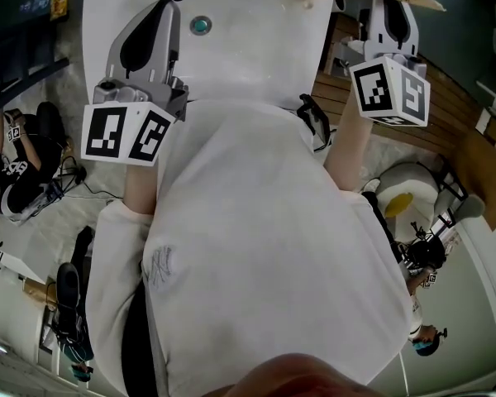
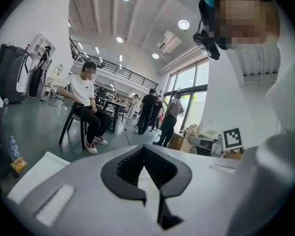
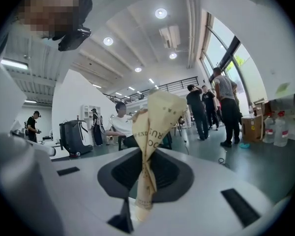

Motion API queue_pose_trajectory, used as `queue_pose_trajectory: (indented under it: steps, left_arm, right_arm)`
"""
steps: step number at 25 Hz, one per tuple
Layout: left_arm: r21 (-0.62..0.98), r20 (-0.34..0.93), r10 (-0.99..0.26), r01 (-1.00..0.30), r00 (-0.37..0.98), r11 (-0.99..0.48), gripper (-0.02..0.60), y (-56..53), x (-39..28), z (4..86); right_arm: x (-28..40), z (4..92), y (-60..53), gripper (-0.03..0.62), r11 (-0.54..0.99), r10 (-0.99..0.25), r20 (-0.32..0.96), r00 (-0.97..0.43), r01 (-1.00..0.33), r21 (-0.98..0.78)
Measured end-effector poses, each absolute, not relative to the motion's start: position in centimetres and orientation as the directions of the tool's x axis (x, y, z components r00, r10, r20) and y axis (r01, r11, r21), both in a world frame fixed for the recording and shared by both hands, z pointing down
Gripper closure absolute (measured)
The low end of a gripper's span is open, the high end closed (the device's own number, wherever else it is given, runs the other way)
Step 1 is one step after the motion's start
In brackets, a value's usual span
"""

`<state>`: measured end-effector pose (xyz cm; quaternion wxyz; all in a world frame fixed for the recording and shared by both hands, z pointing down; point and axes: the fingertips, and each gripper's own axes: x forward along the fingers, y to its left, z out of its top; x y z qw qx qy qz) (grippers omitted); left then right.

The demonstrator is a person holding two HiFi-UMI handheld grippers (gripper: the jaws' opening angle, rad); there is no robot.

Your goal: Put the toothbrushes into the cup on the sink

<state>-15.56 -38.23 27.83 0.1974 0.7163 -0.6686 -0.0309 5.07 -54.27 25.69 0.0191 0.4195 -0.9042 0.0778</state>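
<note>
Right gripper view: the right gripper (image 3: pixel 143 191) is clenched on a crumpled paper wrapper (image 3: pixel 155 127), probably clearing it away. Meanwhile the left gripper (image 2: pixel 150 181) is closed and empty. The sink (image 1: pixel 256 44) sits at the top of the head view; toothbrushes and cup unseen.

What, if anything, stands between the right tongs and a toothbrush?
No toothbrush or cup shows in any view, so the path itself cannot be judged. The right tongs are clamped on a piece of crumpled printed paper, which fills them. They would probably have to drop it first.
</note>
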Motion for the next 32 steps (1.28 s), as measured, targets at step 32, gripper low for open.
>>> queue_pose_trajectory:
  steps: [32]
  left_arm:
    - [0.313,0.252,-0.967,-0.949,0.047,0.035,0.597,-38.3,-16.4,28.2]
  right_arm:
    - [2.1,37.1,-56.0,0.545,0.683,-0.661,0.289,-0.692,-0.715,-0.149]
